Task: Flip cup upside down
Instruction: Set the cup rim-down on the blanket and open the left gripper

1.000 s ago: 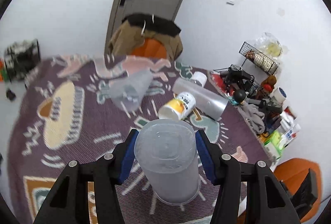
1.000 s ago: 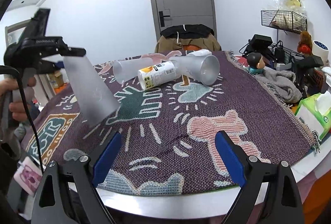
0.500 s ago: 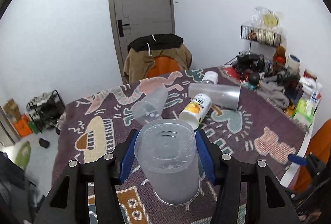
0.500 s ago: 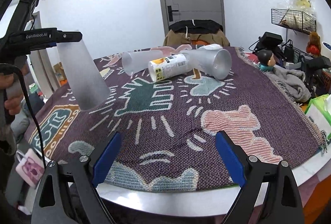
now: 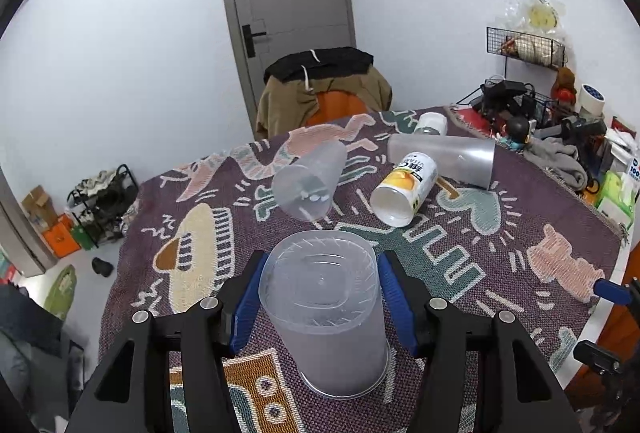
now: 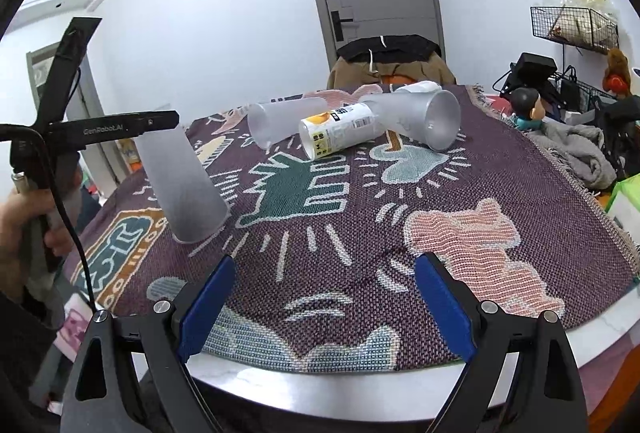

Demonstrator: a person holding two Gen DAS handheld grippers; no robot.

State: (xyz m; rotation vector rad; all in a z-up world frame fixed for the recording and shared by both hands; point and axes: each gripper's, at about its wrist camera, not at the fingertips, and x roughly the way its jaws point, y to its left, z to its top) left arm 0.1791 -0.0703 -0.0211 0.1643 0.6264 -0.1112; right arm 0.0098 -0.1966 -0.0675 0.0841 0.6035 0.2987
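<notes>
My left gripper point(image 5: 320, 297) is shut on a frosted clear plastic cup point(image 5: 324, 321), held upside down with its base toward the camera and its rim resting on the patterned cloth point(image 5: 520, 233). In the right wrist view the same cup point(image 6: 180, 185) stands inverted, slightly tilted, at the table's left side, with the left gripper point(image 6: 156, 121) around its top. My right gripper point(image 6: 324, 309) is open and empty above the table's front edge.
A frosted cup point(image 5: 308, 185), a white-and-orange can point(image 5: 404, 189) and a larger clear cup point(image 5: 444, 161) lie on their sides at the far middle. A chair with clothes point(image 5: 324, 89) stands behind. Clutter point(image 5: 552, 137) fills the right side.
The left gripper has lowered the inverted cup until its rim meets the cloth, and it stands more upright. The right gripper has barely moved.
</notes>
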